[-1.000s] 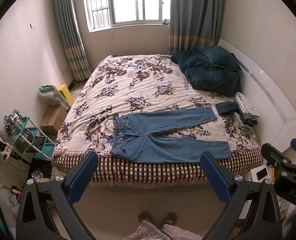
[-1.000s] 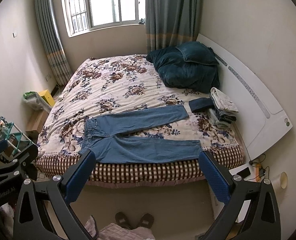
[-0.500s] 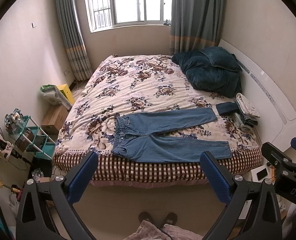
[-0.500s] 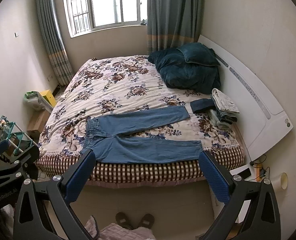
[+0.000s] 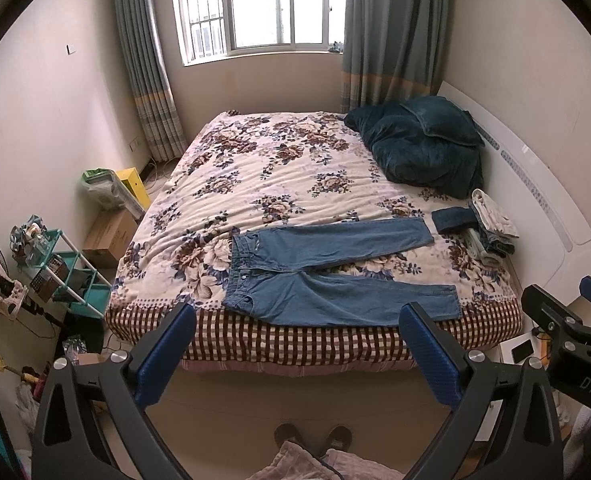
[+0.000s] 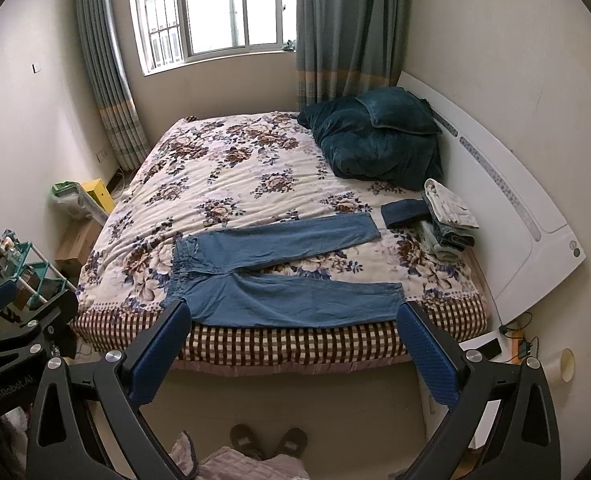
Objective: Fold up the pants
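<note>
Left wrist view, jeans [image 5: 327, 276] flat on bed [image 5: 255, 184], beyond both wide-apart grippers, left gripper [image 5: 295, 320], right gripper [image 6: 293, 316]

"DAS" shows on the right claw [image 5: 567, 320]; "GenRobot.AI" on the left claw [image 6: 23, 320].

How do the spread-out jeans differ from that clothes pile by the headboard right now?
The jeans lie flat and unfolded in a single layer, legs splayed apart; the clothes pile is folded and stacked several layers high. The jeans sit at the bed's near edge, the clothes pile against the headboard. Both rest on the floral cover, untouched by the open left tongs and right tongs.
</note>
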{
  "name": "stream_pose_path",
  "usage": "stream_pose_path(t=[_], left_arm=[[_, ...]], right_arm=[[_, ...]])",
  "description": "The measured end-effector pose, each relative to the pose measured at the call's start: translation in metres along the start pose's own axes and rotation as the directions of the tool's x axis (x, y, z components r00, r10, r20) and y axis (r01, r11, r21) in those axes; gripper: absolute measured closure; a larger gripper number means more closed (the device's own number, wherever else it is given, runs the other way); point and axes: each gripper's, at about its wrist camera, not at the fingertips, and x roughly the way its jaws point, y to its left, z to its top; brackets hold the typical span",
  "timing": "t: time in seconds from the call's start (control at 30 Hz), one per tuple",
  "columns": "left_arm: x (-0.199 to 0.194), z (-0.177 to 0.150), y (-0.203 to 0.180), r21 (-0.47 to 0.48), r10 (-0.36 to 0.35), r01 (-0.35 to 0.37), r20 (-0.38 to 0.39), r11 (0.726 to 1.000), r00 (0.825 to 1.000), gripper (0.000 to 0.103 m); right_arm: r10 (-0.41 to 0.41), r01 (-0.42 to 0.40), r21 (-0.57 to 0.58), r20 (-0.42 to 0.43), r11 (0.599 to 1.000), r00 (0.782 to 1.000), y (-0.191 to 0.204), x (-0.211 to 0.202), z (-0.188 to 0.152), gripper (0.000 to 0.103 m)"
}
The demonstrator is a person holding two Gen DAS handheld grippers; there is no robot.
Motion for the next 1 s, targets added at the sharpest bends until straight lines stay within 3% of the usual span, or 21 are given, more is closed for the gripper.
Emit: stream_pose_path(t=[0.6, 0.8, 1.0], left_arm=[[0.001, 0.0, 0.009, -0.016, 0.026, -0.025, 0.031, 1.0, 0.999, 0.0], [0.036, 0.008, 0.002, -0.033, 0.108, -0.106, 0.055, 0.994, 0.993, 0.0], [0.105, 0.011, -0.007, -0.005, 0.187, -0.187, 0.032, 0.982, 0.982, 0.0]], right_arm=[[0.019, -0.019, 0.036, -0.001, 0.999, 1.0, -0.002, 0.006, -0.004, 0.0], [0.034, -0.033, 0.077, -0.009, 0.996, 0.999, -0.013, 0.047, -0.001, 0.0], [0.04, -0.038, 0.076, -0.017, 0.996, 0.999, -0.019, 0.12, 0.008, 0.0]])
